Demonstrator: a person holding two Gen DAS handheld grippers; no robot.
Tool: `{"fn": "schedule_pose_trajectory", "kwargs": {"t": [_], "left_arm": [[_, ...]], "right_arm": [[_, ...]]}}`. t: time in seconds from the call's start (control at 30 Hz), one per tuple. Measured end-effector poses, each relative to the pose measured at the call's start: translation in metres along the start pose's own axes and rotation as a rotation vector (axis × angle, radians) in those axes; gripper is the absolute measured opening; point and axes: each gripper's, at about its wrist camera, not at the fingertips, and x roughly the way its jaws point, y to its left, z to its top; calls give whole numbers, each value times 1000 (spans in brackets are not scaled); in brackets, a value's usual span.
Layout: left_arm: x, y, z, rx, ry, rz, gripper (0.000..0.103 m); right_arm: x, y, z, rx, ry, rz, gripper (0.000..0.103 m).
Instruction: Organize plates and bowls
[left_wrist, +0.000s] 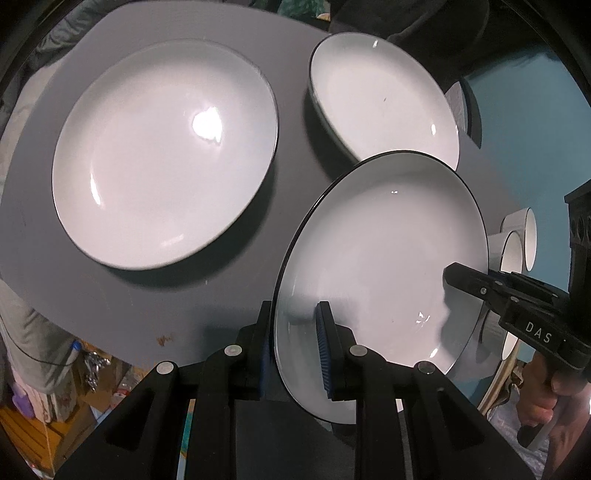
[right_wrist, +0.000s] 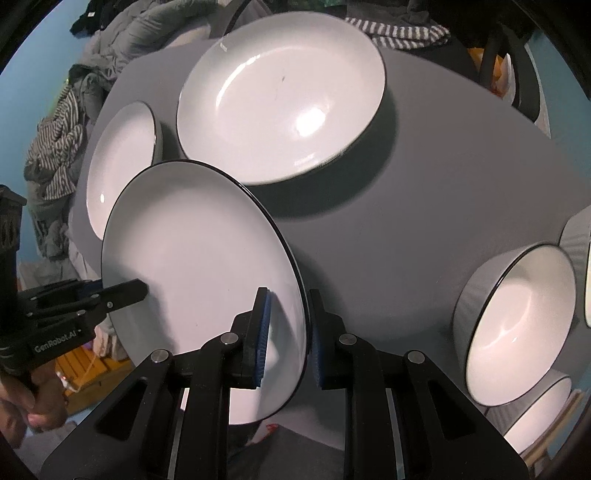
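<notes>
A white plate with a dark rim (left_wrist: 380, 258) is held tilted above the grey table (left_wrist: 110, 295) by both grippers. My left gripper (left_wrist: 295, 343) is shut on its near rim. My right gripper (right_wrist: 288, 332) is shut on the opposite rim and shows in the left wrist view (left_wrist: 465, 280); the left one shows in the right wrist view (right_wrist: 125, 291). The held plate also shows in the right wrist view (right_wrist: 195, 266). A large white plate (left_wrist: 162, 155) lies flat on the left. A second white plate (left_wrist: 384, 96) lies behind the held one.
White bowls with dark rims (right_wrist: 517, 328) stand at the table's right side, with another (right_wrist: 535, 417) below. They also show in the left wrist view (left_wrist: 517, 243). Clothes (right_wrist: 62, 140) are piled beyond the table's far edge. A wooden crate (left_wrist: 26, 432) sits below.
</notes>
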Motion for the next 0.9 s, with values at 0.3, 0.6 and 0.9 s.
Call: {"fn": "schedule_pose_trajectory", "kwargs": {"t": [0.3, 0.6, 0.9], "left_arm": [[-11, -10, 30, 17, -17, -1, 22], [-17, -18, 60, 36, -36, 9, 22], [-18, -24, 93, 46, -41, 22, 22]], "right_arm": [[-13, -4, 15, 15, -25, 2, 19], [-19, -9, 37, 40, -48, 7, 19], [-24, -20, 65, 58, -63, 2, 19]]}}
